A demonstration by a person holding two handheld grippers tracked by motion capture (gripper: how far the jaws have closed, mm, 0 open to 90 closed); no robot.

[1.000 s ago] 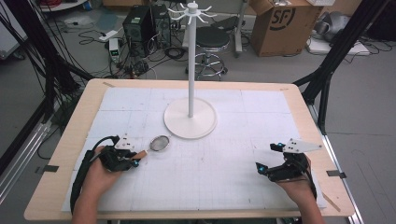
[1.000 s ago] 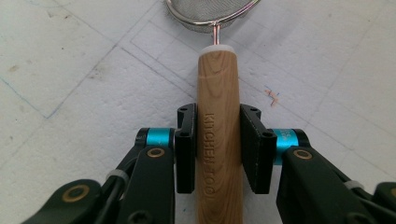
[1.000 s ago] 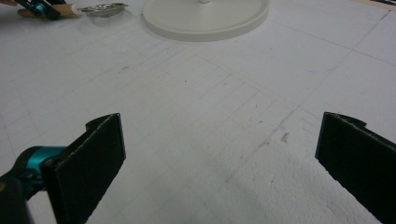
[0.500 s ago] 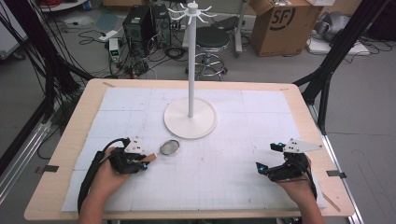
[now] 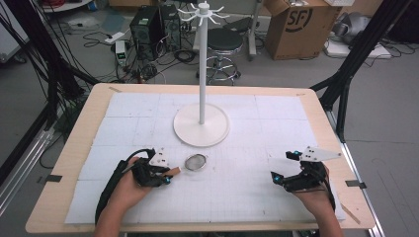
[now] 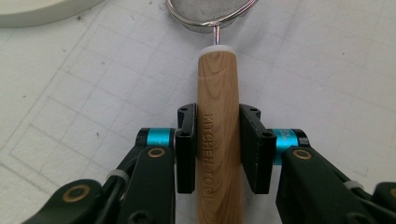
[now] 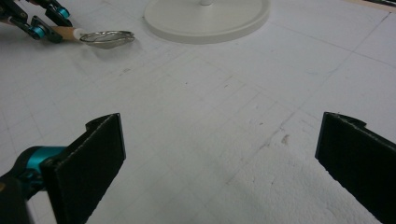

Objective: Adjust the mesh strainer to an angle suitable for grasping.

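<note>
**Strainer carried toward the rack**

Since the earlier frames, the left gripper has slid from the table's 8 o'clock corner toward the middle, taking the strainer with it; the right gripper has kept its place at about 4 o'clock.

Seen from the left gripper view, the two black jaws are clamped on the wooden handle from both sides, pads flat against the wood, roughly midway along what shows of it. The mesh bowl sticks out ahead, at 12 o'clock from the jaws. From above, the strainer sits low over the white mat, just short of the round base of the hook rack, at about 7 o'clock from that base. Whether the bowl touches the mat I cannot tell.

The right gripper's jaws stand wide apart with nothing between them, resting low over the mat.

My reading: the carry step is under way, with the strainer headed for one of the hooks at the rack's top. The next move likely calls for a lift well above the table. No hanging loop can be made out, so how it would catch is unclear.
</note>
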